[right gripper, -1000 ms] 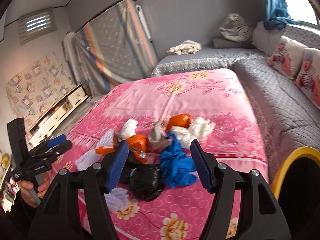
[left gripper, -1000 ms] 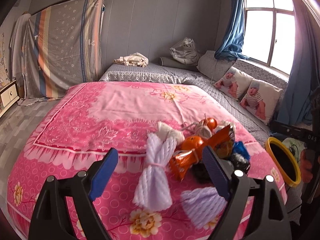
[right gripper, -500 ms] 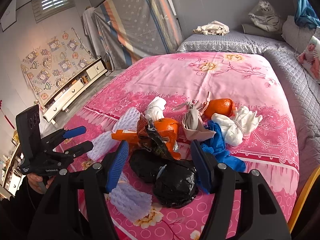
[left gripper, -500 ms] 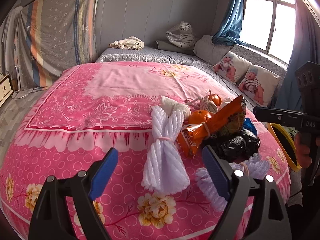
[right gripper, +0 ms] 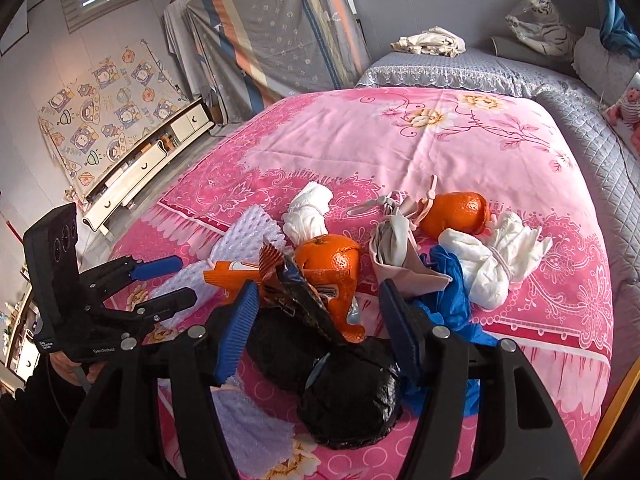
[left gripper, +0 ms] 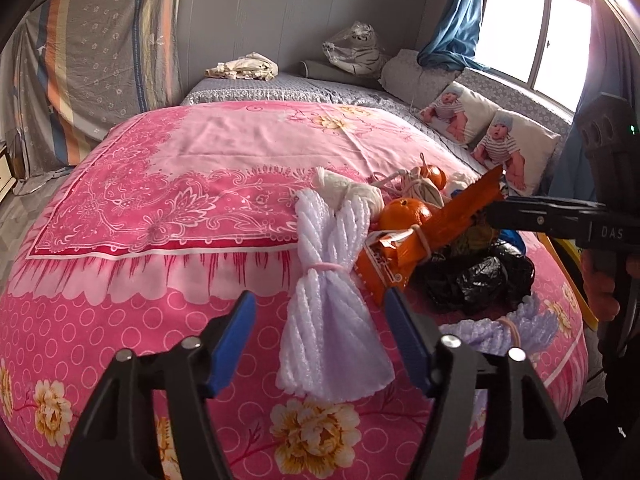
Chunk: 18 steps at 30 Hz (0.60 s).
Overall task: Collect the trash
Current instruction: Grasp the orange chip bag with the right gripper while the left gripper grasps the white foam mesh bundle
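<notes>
I have lowered the left gripper [left gripper: 320, 344] around the lavender foam bundle [left gripper: 328, 300] near the bed's [left gripper: 120, 208] front edge; its fingers are closing, not yet gripping. The right gripper [right gripper: 316, 320] remains open over the black bag [right gripper: 348, 396].

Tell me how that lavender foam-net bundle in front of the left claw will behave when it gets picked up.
The lavender foam-net bundle looks airy, so it is probably very light. Only a rubber band cinches its middle, so both fanned ends will likely flop and the netting squash between the pads. The left claw, now closing, has not yet pressed on it.
</notes>
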Each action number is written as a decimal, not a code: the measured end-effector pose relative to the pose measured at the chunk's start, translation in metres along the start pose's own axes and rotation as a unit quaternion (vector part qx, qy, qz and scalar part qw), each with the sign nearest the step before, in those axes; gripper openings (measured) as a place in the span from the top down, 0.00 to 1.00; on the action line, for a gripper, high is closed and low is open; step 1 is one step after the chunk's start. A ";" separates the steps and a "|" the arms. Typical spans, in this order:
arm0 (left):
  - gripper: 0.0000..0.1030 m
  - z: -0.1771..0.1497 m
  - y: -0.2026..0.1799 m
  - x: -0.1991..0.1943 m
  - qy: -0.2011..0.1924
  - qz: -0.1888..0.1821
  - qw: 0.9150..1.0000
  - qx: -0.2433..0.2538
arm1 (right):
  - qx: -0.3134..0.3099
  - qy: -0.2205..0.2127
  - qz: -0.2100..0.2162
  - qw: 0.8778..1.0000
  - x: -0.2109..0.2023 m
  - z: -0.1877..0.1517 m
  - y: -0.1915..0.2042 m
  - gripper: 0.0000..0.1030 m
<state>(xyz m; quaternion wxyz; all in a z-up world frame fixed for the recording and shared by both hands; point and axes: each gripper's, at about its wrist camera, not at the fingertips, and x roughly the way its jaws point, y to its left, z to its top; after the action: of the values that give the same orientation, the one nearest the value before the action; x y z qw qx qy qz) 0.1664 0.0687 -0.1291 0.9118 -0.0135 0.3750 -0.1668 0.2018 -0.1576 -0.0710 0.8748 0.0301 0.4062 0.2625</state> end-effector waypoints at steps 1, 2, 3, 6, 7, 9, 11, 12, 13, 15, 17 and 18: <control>0.45 0.000 0.000 0.002 0.005 0.000 1.000 0.001 | -0.001 0.002 0.000 1.000 0.002 0.001 0.000 0.44; 0.47 0.001 0.000 0.004 0.009 -0.003 1.000 0.000 | -0.002 0.005 0.000 1.000 0.004 0.001 -0.001 0.45; 0.51 0.001 0.000 0.006 0.012 -0.005 1.000 0.000 | -0.002 0.008 0.000 1.000 0.007 0.002 0.000 0.47; 0.59 0.001 0.000 0.012 0.020 -0.008 1.000 0.001 | -0.004 0.013 0.002 1.000 0.013 0.005 -0.001 0.51; 0.61 0.002 -0.001 0.013 0.022 -0.006 1.000 0.004 | -0.004 0.014 0.003 1.000 0.014 0.005 0.000 0.54; 0.67 0.002 -0.004 0.016 0.025 -0.002 1.000 0.010 | -0.004 0.013 0.003 1.000 0.015 0.006 0.000 0.59; 0.70 0.003 -0.005 0.015 0.025 0.001 1.000 0.014 | -0.007 0.014 0.005 1.000 0.016 0.006 0.001 0.68; 0.71 0.003 -0.006 0.015 0.024 0.003 1.000 0.016 | -0.008 0.014 0.005 1.000 0.016 0.007 0.001 0.71; 0.71 0.004 -0.006 0.014 0.023 0.004 1.000 0.017 | -0.009 0.012 0.004 1.000 0.016 0.007 0.001 0.73; 0.72 0.004 -0.006 0.013 0.023 0.003 1.000 0.018 | -0.008 0.008 0.005 1.000 0.015 0.007 0.001 0.76; 0.73 0.004 -0.006 0.013 0.024 0.004 1.000 0.015 | -0.006 0.003 0.003 1.000 0.013 0.008 -0.001 0.77; 0.73 0.005 -0.005 0.012 0.024 0.005 1.000 0.014 | -0.005 0.000 0.001 1.000 0.011 0.007 -0.001 0.78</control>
<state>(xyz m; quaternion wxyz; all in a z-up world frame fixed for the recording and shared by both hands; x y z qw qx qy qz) 0.1763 0.0595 -0.1334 0.9035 0.0051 0.3943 -0.1679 0.2136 -0.1518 -0.0743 0.8746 0.0265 0.4047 0.2656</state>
